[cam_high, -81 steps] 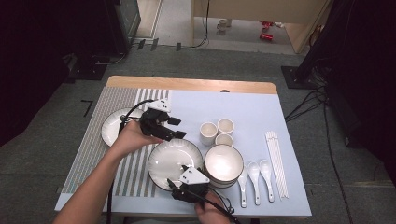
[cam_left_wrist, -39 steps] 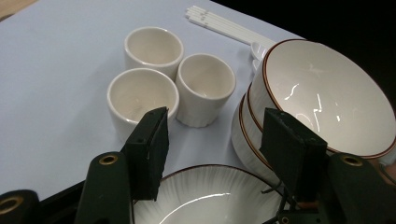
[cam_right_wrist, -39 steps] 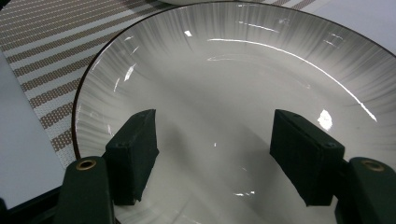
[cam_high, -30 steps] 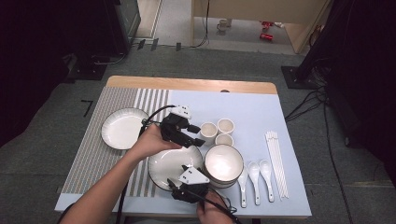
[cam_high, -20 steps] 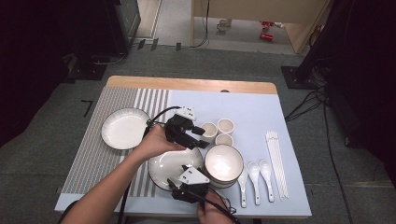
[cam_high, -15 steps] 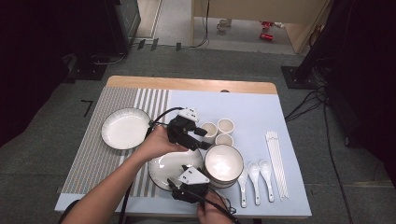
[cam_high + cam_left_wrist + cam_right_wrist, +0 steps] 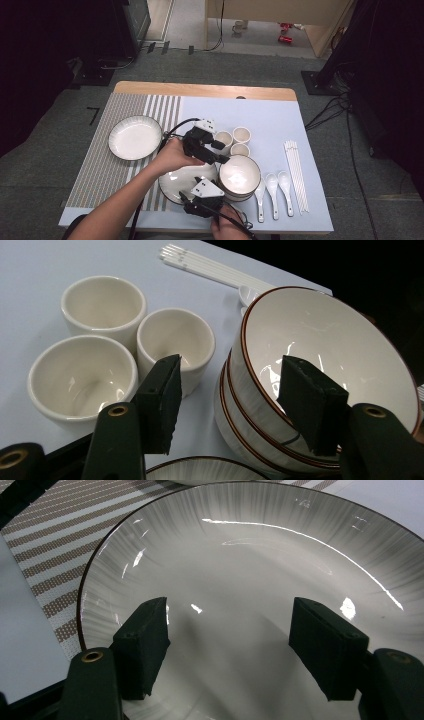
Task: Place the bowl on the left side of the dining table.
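Observation:
My left gripper [image 7: 219, 152] [image 7: 229, 371] is open at the near rim of a stack of three white bowls with brown rims [image 7: 240, 175] [image 7: 320, 345]. One jaw hangs inside the top bowl and the other outside it, and the pads do not press on the rim. My right gripper [image 7: 196, 199] [image 7: 229, 611] is open just above a wide ribbed white plate [image 7: 182, 181] [image 7: 260, 575] at the table's front, with nothing between its jaws.
Three cream cups [image 7: 239, 141] [image 7: 102, 302] cluster behind the bowls. A second white plate [image 7: 135, 137] lies on the striped mat [image 7: 100, 170] at the left. Three white spoons [image 7: 272, 186] and a bundle of white sticks [image 7: 296, 170] lie at the right.
My left gripper has travelled right from the far-left plate, past the cups, to the bowl stack. The right gripper has stayed over the near plate.

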A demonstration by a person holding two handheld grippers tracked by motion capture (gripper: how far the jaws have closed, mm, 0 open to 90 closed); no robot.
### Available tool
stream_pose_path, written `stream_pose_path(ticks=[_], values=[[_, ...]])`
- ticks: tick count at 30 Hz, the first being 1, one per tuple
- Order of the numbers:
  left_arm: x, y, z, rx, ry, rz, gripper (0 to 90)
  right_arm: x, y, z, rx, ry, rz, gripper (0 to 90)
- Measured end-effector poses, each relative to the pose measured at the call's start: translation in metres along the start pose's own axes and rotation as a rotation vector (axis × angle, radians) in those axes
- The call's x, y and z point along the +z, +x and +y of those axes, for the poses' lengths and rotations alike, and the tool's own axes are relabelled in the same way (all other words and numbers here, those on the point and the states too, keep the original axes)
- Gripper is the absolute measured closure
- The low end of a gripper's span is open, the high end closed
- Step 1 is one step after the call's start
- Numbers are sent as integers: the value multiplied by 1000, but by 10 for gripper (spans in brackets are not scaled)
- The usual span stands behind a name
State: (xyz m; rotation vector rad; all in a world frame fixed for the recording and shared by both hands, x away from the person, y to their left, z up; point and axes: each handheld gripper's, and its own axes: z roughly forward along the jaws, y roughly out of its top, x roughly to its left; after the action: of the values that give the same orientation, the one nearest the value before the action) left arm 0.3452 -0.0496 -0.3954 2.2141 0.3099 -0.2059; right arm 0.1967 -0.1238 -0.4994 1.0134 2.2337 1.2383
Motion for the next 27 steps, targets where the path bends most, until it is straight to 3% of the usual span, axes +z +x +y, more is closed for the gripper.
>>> stream_pose_path(ticks=[27], values=[[28,-3,-2,-4,8,-31,563,0,0,0,1,-1,0,318]])
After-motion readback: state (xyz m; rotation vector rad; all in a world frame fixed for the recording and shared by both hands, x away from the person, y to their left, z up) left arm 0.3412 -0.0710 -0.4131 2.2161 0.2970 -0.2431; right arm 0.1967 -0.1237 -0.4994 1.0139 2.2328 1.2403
